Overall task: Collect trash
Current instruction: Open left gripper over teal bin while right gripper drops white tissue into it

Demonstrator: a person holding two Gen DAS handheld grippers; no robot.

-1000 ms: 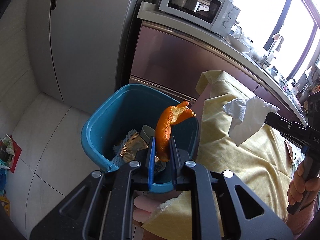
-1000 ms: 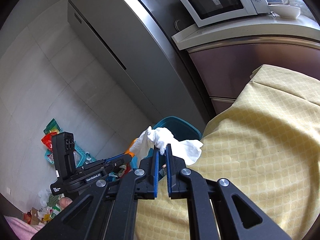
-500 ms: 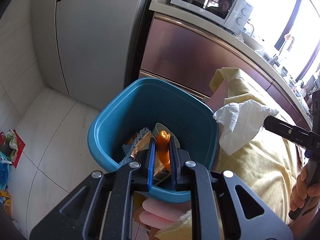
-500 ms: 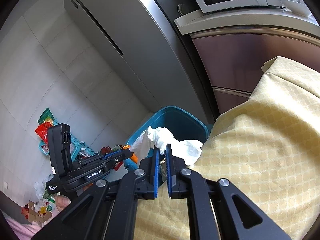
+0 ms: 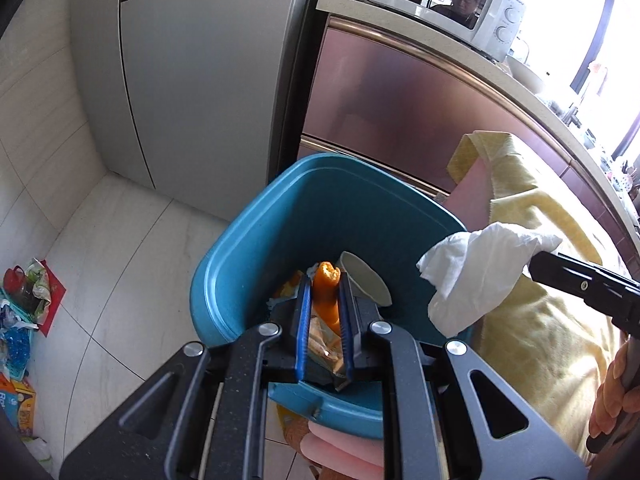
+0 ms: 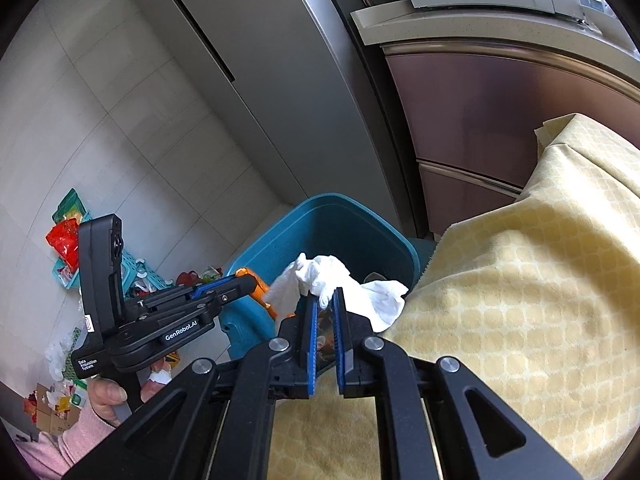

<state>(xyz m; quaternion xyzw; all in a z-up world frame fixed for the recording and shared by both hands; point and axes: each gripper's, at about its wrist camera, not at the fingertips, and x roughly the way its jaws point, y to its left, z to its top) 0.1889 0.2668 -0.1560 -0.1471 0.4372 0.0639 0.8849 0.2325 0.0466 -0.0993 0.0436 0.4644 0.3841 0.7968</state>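
An orange peel [image 5: 326, 296], pinched upright between the pads of the left tool [image 5: 325, 320], hung inside the mouth of the teal trash bin [image 5: 256, 248], above wrappers and a paper cup [image 5: 364, 284] at its bottom. At the bin's rim on the tabletop side, the right tool [image 6: 324, 312] gripped a crumpled white tissue [image 6: 332, 280], its pads pressed nearly together. A yellow cloth [image 6: 520, 280] covered the tabletop just beside the bin; a steel refrigerator [image 5: 200, 60] stood behind it.
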